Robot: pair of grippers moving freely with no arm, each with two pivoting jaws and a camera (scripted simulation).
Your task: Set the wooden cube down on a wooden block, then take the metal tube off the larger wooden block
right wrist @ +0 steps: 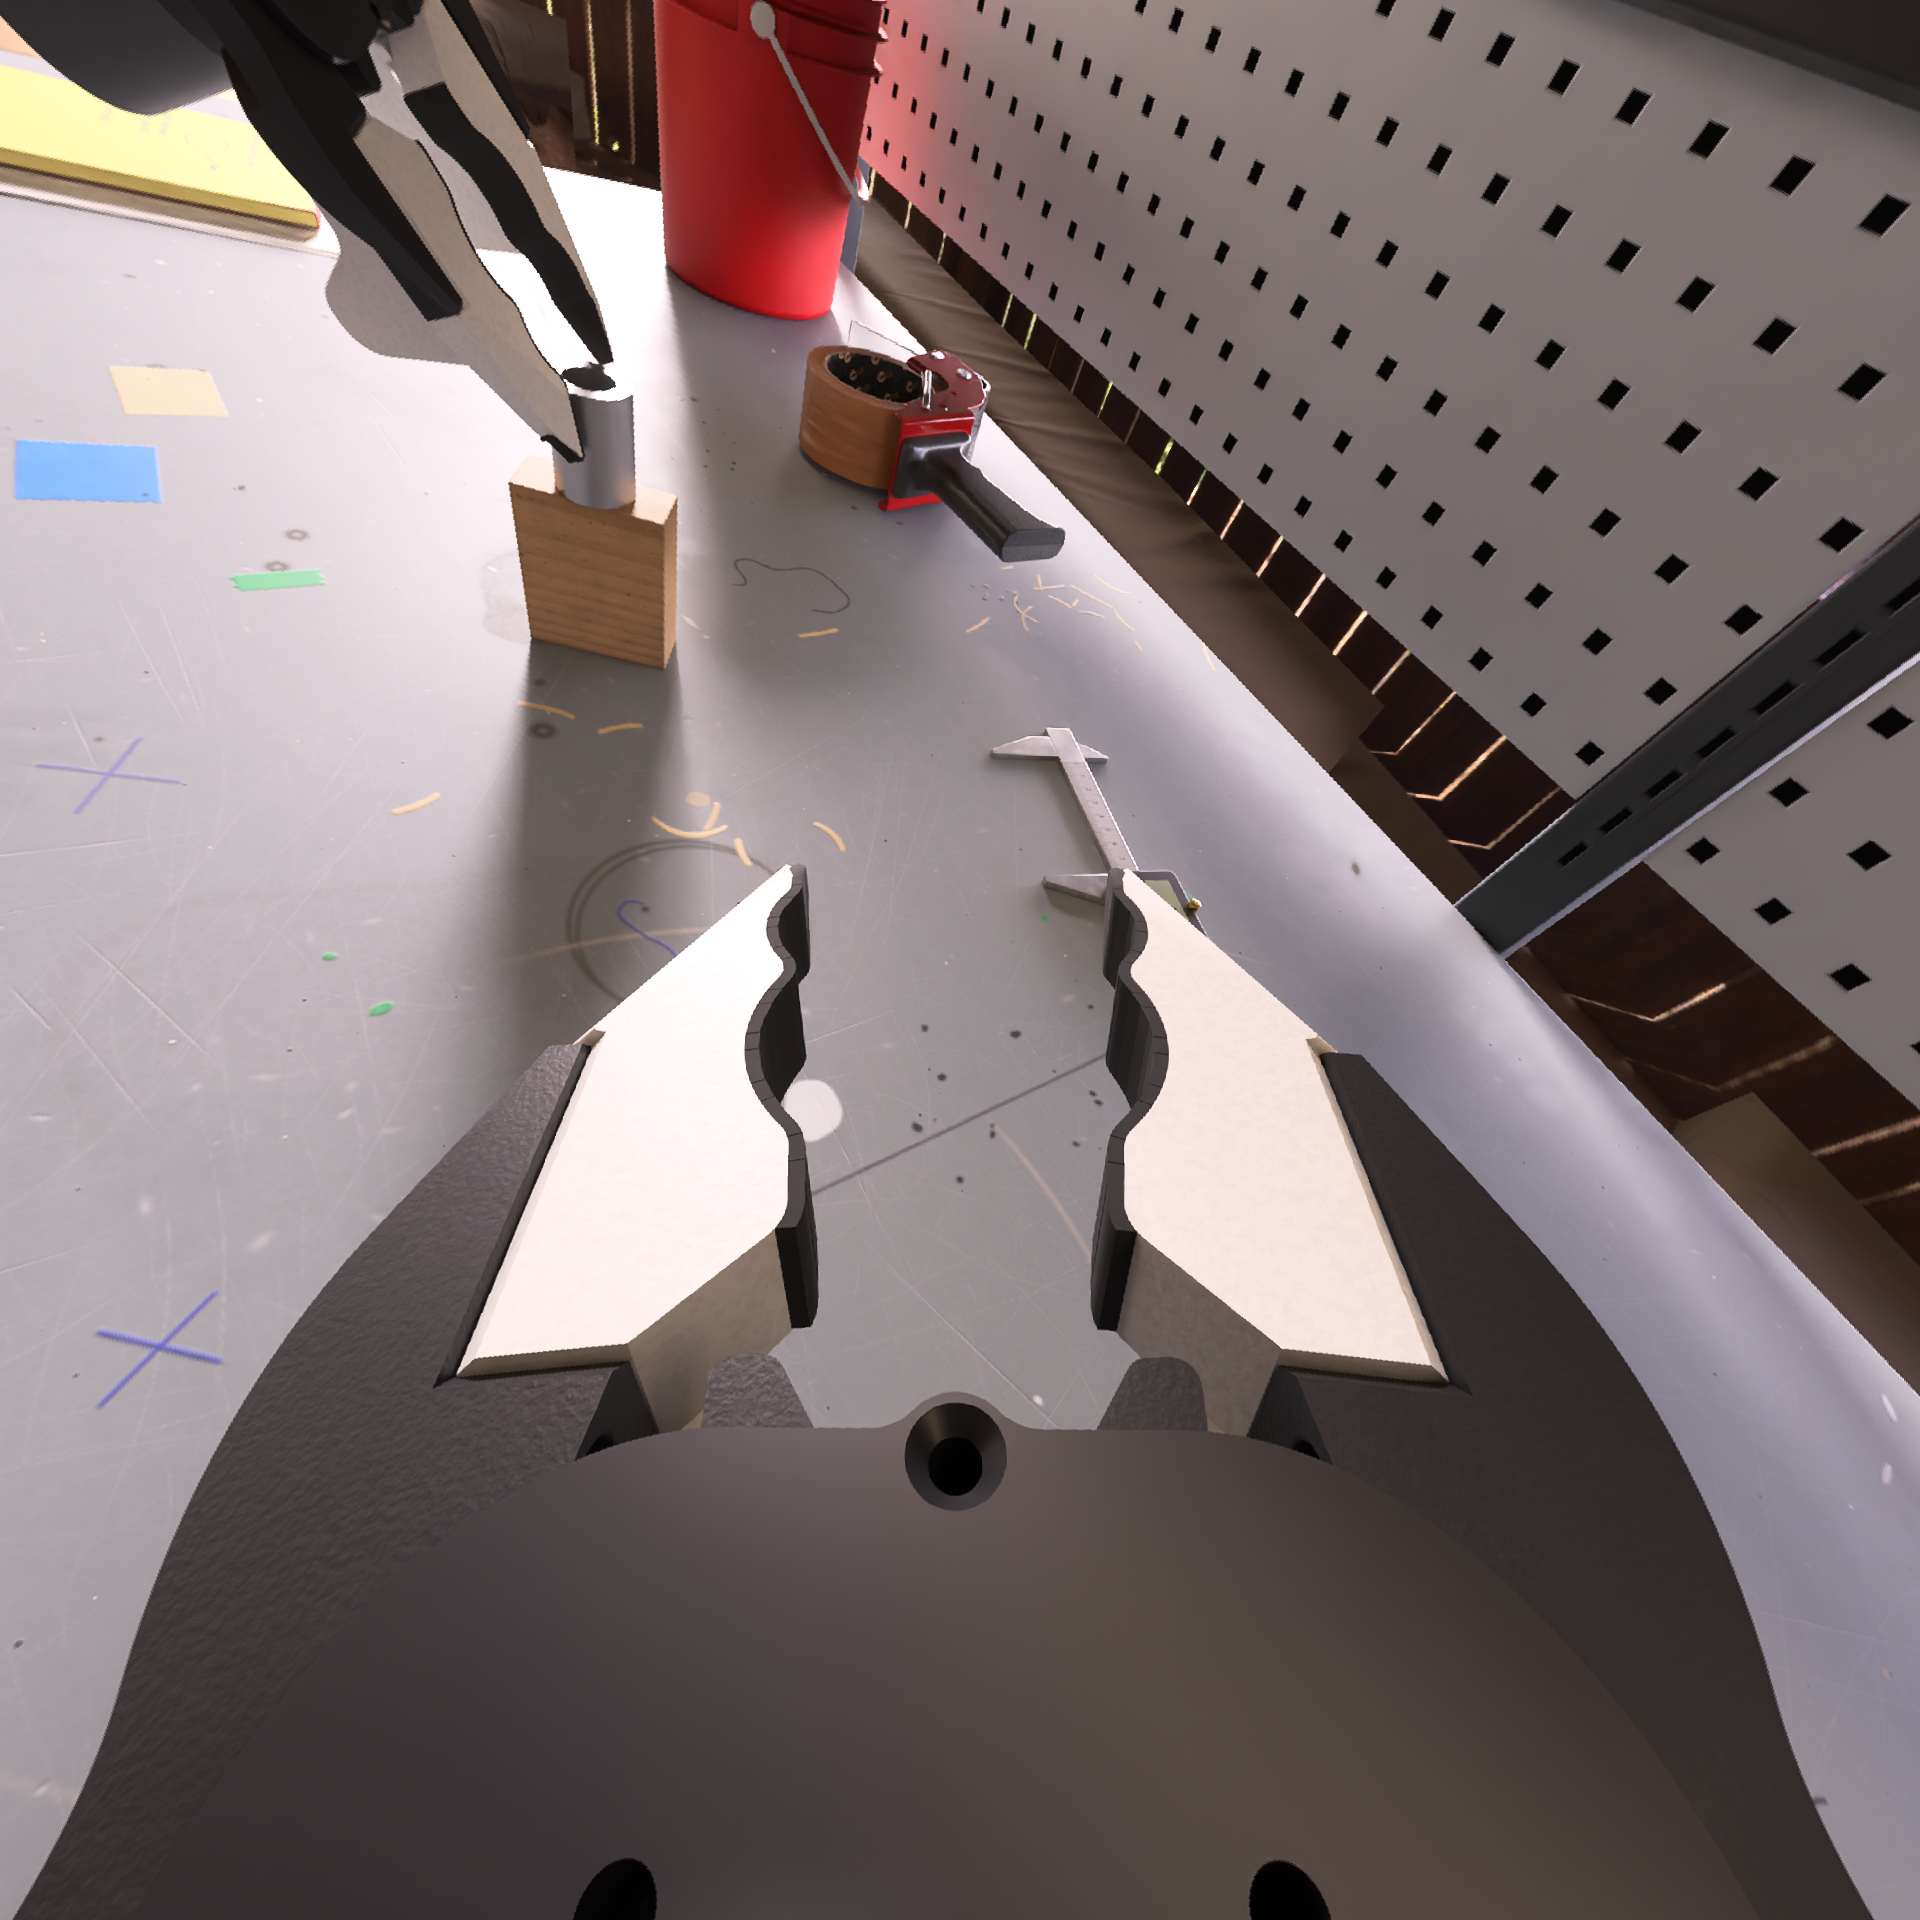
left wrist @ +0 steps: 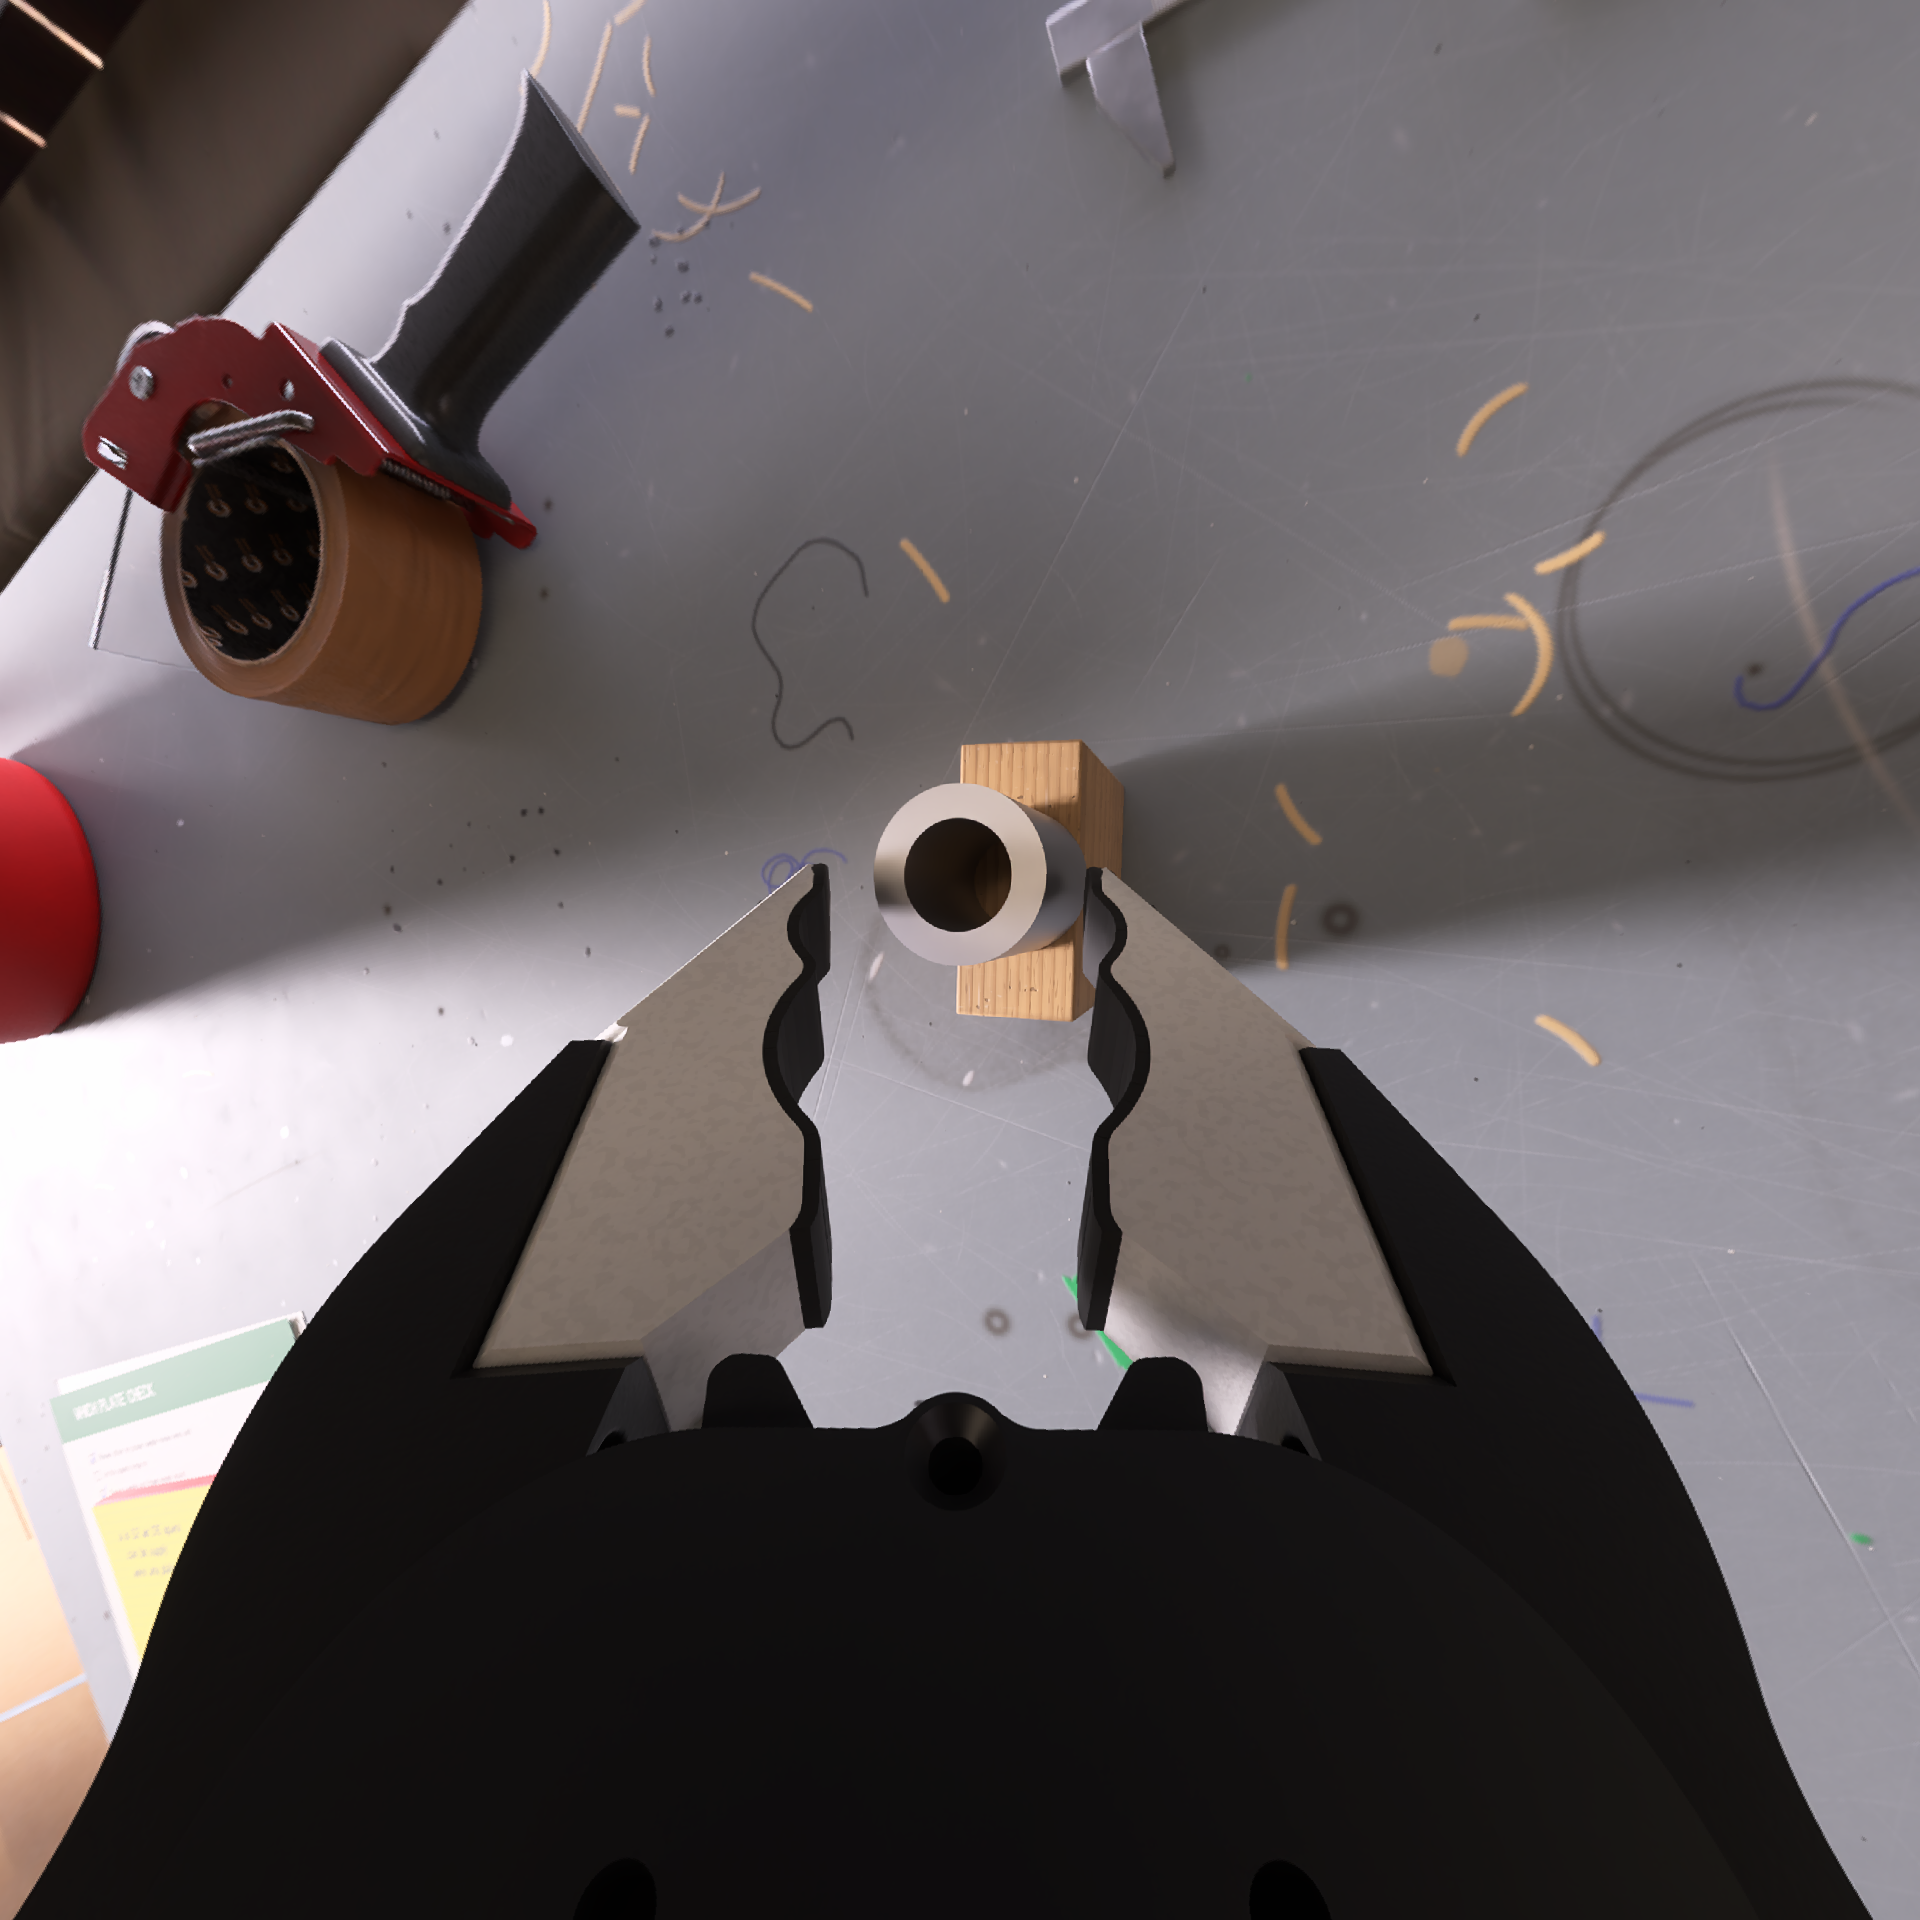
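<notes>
- Nearest the left wrist lens, the left hand-held gripper (left wrist: 956, 883) points down over the metal tube (left wrist: 961, 873), its fingers spread and released, one either side of the tube's rim; the right wrist view shows the tips level with the tube's top, apparently not yet pinching.
- Upright on the wooden block (right wrist: 597, 577), the tube stands on the surface (right wrist: 312, 1039); no wooden cube or second block shows in either view.
- Right hand-held gripper (right wrist: 956, 914) is spread and carries nothing, well apart from the block, with a caliper (right wrist: 1081, 800) just ahead of its right finger.
- Risk, as I judge it: closing off-centre could tip the tube, or a slanted lift could drag the narrow block over.
- Room: open surface lies to this gripper's left; a tape dispenser (right wrist: 904, 436) and red bucket (right wrist: 764, 156) stand beyond the block, and the surface edge runs close on the right.
</notes>
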